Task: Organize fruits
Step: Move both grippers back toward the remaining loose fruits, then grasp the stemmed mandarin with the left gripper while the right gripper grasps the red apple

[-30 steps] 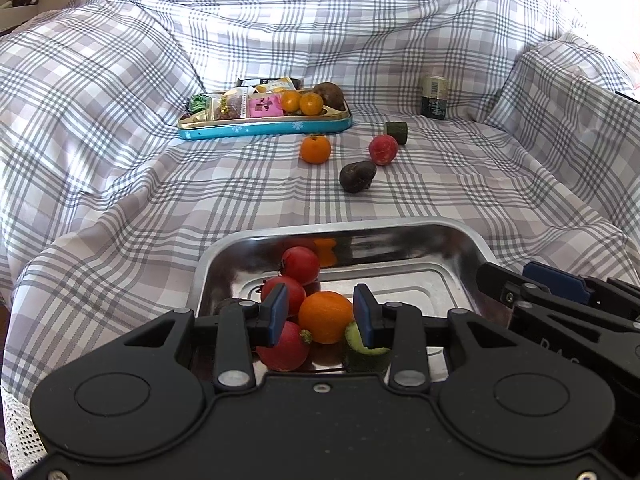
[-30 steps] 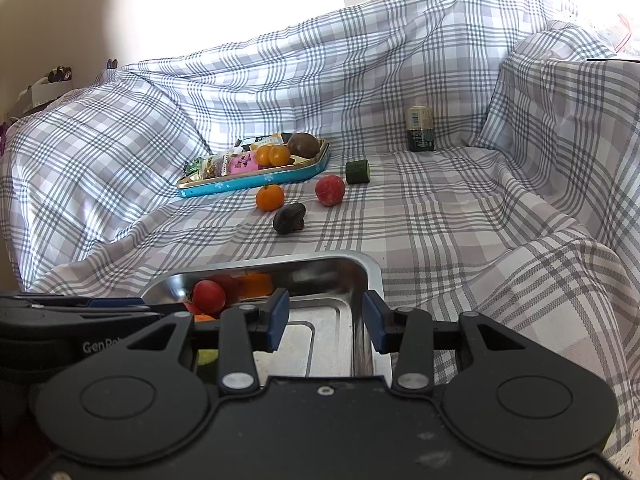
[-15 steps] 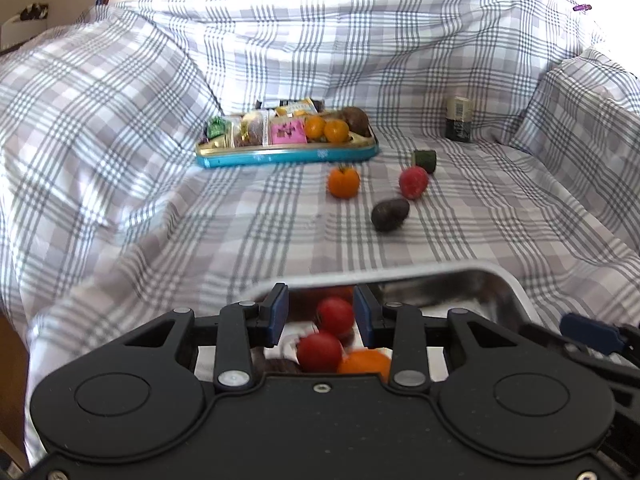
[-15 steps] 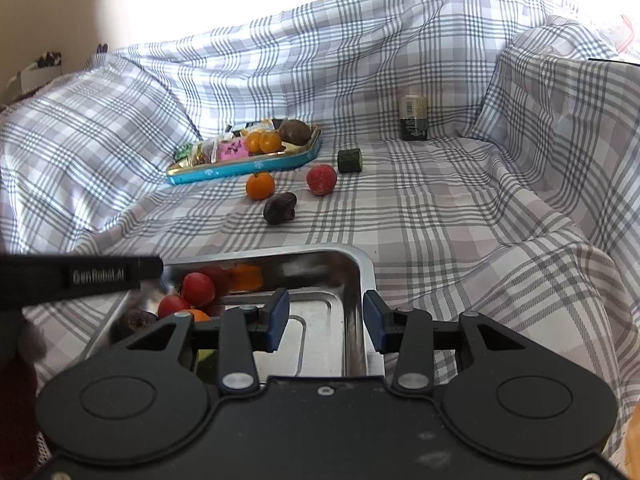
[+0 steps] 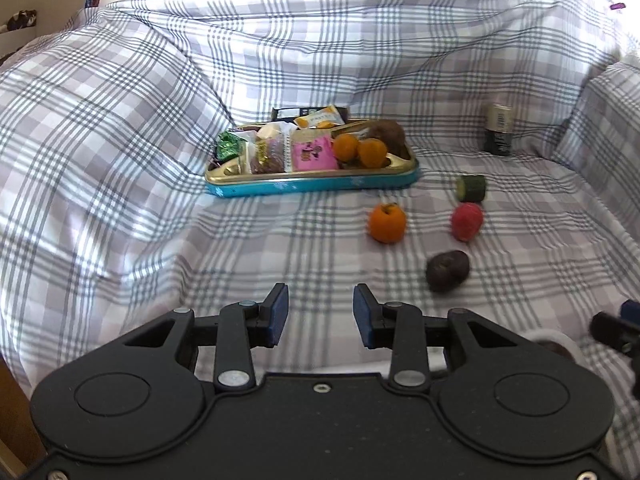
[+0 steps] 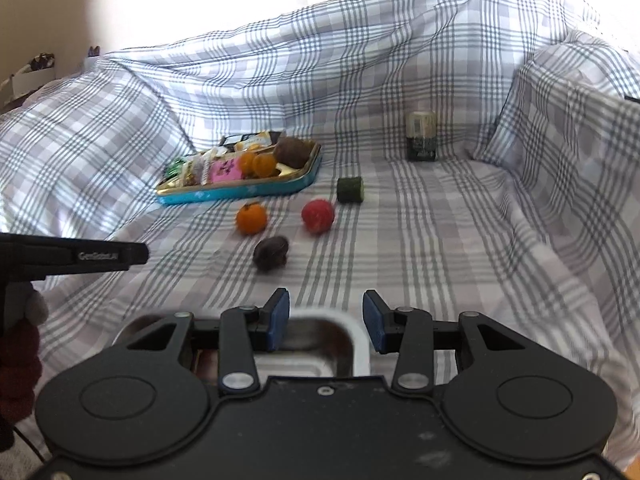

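Both claws, left claw [image 5: 320,312] and right claw [image 6: 326,320], gape empty between picks. Next target, probably the dark fruit [image 5: 447,265], lies on the plaid cloth [image 5: 160,240] beyond the steel tray [image 6: 340,344], needing a forward reach.

Bare plaid cloth [image 5: 132,240] fills left and centre of left wrist frame, open ahead of left gripper [image 5: 320,312], jaws apart. Right of centre, orange [image 5: 387,223], red fruit [image 5: 467,221], dark fruit [image 5: 447,265], green chunk [image 5: 471,188] sit clustered, apart. Teal tin [image 5: 312,184] blocks upper middle. Steel tray [image 6: 352,336] rim lies below right gripper [image 6: 325,322].
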{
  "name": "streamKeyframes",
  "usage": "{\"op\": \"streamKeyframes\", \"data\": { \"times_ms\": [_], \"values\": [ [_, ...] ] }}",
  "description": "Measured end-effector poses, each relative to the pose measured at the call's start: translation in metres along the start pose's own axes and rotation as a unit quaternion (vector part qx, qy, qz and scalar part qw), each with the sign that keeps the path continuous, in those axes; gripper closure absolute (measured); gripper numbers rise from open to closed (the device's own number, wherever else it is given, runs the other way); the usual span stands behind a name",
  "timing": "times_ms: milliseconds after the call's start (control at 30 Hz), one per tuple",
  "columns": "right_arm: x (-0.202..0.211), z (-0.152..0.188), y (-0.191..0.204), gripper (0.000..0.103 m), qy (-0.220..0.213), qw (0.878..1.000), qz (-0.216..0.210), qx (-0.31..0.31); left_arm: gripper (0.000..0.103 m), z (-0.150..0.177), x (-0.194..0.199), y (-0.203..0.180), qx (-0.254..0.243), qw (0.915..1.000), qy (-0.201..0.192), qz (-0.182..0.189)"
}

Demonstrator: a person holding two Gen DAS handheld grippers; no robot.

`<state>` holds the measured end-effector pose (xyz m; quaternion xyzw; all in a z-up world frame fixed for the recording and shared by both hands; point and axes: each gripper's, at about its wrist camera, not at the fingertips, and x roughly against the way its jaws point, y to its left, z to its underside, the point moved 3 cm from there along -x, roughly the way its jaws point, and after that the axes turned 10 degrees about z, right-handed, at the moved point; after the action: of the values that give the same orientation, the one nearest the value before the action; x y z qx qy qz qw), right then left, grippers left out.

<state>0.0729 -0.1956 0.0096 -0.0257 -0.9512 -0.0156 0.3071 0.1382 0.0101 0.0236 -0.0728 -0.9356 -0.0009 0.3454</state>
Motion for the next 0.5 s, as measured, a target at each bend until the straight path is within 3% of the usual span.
{"op": "streamKeyframes", "data": {
  "times_ms": [500],
  "values": [
    [-0.070, -0.045, 0.005, 0.059, 0.008, 0.999, 0.035, 0.040, 0.058, -0.051, -0.070, 0.036, -0.058, 0.9975, -0.001, -0.040]
  ]
}}
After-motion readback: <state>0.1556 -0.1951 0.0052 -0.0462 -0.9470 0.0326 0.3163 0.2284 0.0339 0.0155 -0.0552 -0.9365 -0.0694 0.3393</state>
